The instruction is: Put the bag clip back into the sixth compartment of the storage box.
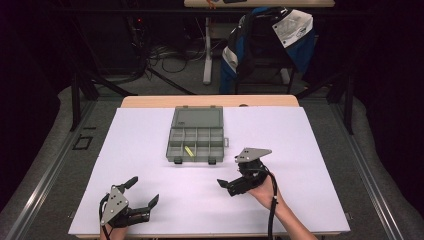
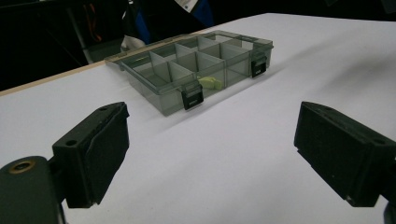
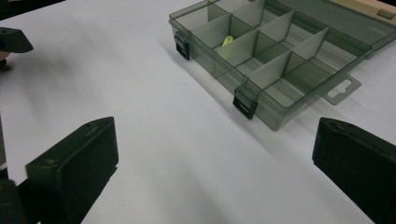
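The open box (image 1: 196, 136) sits mid-bench, lid laid back on the far side, a small yellow piece (image 1: 189, 150) in a near compartment. Both the left gripper (image 1: 141, 192) and the right gripper (image 1: 226, 184) hover near the person with jaws wide and empty. A good approach comes in low and square to the box. The gripper views reveal the two black latches (image 2: 193, 98) clearly; the high view places both hands.

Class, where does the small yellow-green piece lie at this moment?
In the high view, the small yellow-green piece lies inside the open grey plastic compartment box, in a front-row compartment second from the left, ahead of both grippers.
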`<state>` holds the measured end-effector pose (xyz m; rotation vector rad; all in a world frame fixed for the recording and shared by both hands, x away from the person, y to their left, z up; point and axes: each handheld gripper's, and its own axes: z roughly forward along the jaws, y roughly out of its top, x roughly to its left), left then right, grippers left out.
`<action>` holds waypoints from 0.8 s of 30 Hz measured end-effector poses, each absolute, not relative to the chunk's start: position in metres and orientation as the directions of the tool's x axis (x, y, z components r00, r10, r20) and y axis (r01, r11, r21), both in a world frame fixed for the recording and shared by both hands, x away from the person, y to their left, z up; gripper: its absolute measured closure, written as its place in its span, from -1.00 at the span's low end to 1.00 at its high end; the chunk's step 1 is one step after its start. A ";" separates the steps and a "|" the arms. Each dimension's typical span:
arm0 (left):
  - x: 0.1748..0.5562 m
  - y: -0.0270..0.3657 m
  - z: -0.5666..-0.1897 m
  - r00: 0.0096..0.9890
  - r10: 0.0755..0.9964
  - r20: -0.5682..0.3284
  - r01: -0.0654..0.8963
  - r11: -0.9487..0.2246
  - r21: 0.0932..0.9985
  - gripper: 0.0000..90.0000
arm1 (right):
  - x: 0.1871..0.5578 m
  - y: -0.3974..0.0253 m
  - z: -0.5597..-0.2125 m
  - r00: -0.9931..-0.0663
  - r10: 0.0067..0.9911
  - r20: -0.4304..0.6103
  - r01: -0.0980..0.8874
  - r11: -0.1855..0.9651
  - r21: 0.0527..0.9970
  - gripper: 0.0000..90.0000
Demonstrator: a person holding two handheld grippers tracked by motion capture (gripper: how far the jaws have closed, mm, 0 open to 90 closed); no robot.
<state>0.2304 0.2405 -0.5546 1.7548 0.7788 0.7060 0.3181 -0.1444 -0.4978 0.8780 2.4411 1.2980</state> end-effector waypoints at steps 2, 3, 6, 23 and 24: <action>0.230 0.240 -0.555 0.615 0.783 0.093 0.169 -0.247 0.954 -0.77 | 0.316 -0.150 -0.500 -0.789 0.610 0.068 0.393 0.417 0.819 -1.00; 0.230 0.240 -0.554 0.616 0.782 0.094 0.169 -0.248 0.954 -0.77 | 0.315 -0.154 -0.501 -0.789 0.610 0.069 0.391 0.413 0.822 -1.00; 0.231 0.240 -0.554 0.616 0.782 0.094 0.170 -0.249 0.954 -0.77 | 0.312 -0.161 -0.503 -0.785 0.617 0.060 0.388 0.413 0.824 -1.00; 0.229 0.241 -0.554 0.608 0.789 0.088 0.175 -0.242 0.954 -0.77 | 0.281 -0.207 -0.515 -0.752 0.659 -0.003 0.338 0.390 0.857 -1.00; 0.229 0.240 -0.554 0.607 0.789 0.089 0.174 -0.241 0.955 -0.77 | 0.279 -0.209 -0.517 -0.751 0.660 -0.009 0.331 0.389 0.860 -1.00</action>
